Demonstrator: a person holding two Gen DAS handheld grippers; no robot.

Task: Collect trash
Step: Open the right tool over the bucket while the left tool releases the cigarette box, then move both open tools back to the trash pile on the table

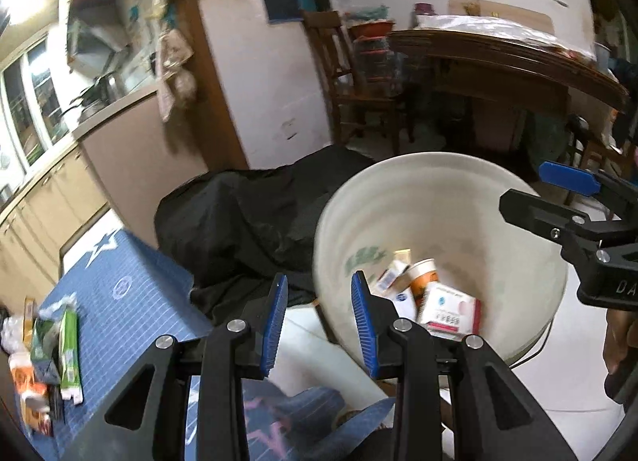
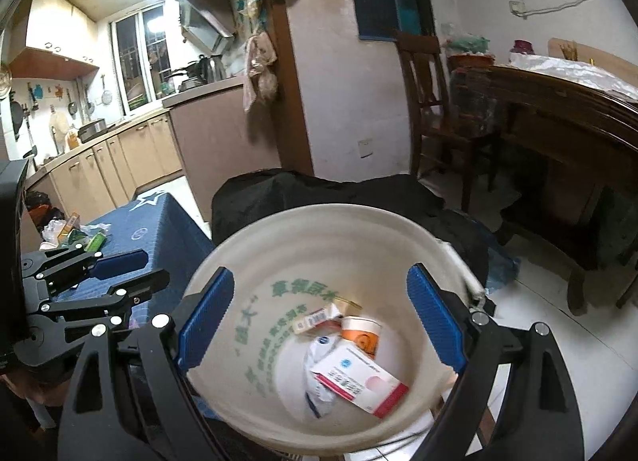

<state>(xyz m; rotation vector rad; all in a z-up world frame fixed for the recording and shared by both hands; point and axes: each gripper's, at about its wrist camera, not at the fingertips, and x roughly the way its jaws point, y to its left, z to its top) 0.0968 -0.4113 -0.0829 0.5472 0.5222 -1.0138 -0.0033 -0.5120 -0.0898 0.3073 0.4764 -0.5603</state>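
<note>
A white bucket (image 2: pixel 255 246) with green print stands on the floor and holds trash: a white and red box (image 2: pixel 359 379), an orange cup (image 2: pixel 361 335) and small cartons. My right gripper (image 2: pixel 321 321) is open and empty right above the bucket's mouth. The bucket also shows in the left wrist view (image 1: pixel 398 186). My left gripper (image 1: pixel 319 325) is open and empty, beside the bucket's left rim. More trash (image 1: pixel 60 337), green and orange packets, lies on the blue-covered table (image 1: pixel 131 293); it also shows in the right wrist view (image 2: pixel 75 232).
A black cloth-covered object (image 2: pixel 319 190) sits behind the bucket. A wooden table (image 2: pixel 558 110) and chair (image 2: pixel 430 102) stand at the right. Kitchen cabinets (image 2: pixel 111 166) are at the left. White tiled floor (image 2: pixel 558 341) lies right of the bucket.
</note>
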